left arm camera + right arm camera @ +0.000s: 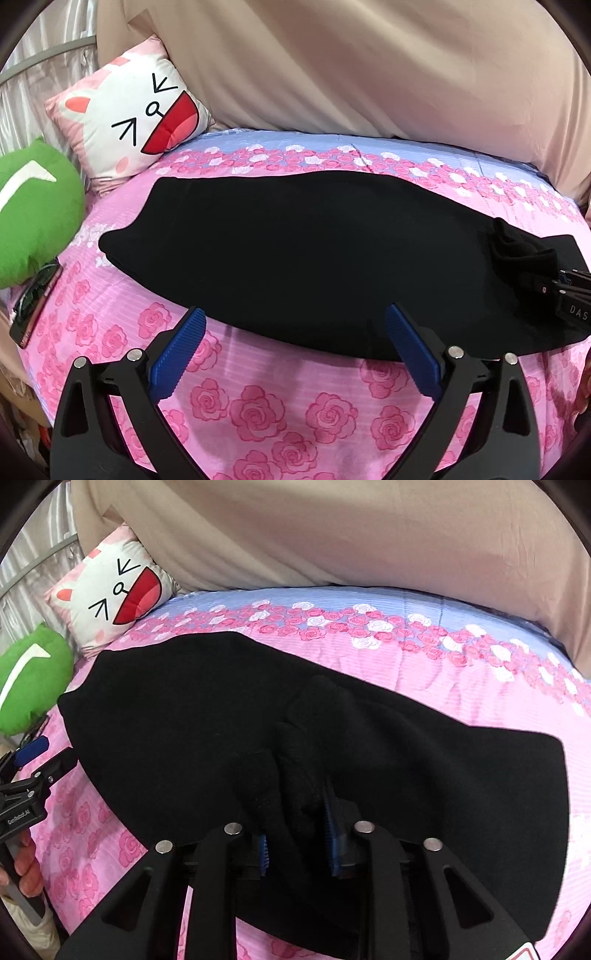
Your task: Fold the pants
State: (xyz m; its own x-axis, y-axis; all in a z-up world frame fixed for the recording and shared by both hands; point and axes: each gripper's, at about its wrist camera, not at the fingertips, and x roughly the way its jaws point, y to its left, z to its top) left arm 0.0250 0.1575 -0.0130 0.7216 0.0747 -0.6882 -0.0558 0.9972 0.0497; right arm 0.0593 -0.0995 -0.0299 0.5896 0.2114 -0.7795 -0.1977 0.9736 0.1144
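Black pants (pixel 303 251) lie flat and lengthwise on the pink rose bedspread (pixel 258 406). My left gripper (pixel 295 317) is open and empty, hovering at the near edge of the pants. My right gripper (pixel 295 812) is shut on a bunched fold of the black pants (pixel 424 768), lifted a little off the flat cloth. In the left wrist view the right gripper (pixel 546 284) shows at the far right, with the bunched cloth (pixel 517 243) in it. In the right wrist view the left gripper (pixel 33 749) shows at the left edge, held by a hand.
A white cat-face pillow (pixel 136 122) and a green cushion (pixel 33 214) sit at the bed's left end. A dark phone (pixel 35 302) lies below the green cushion. A beige cover (pixel 369 66) rises behind the bed. A metal rail (pixel 44 55) is at the far left.
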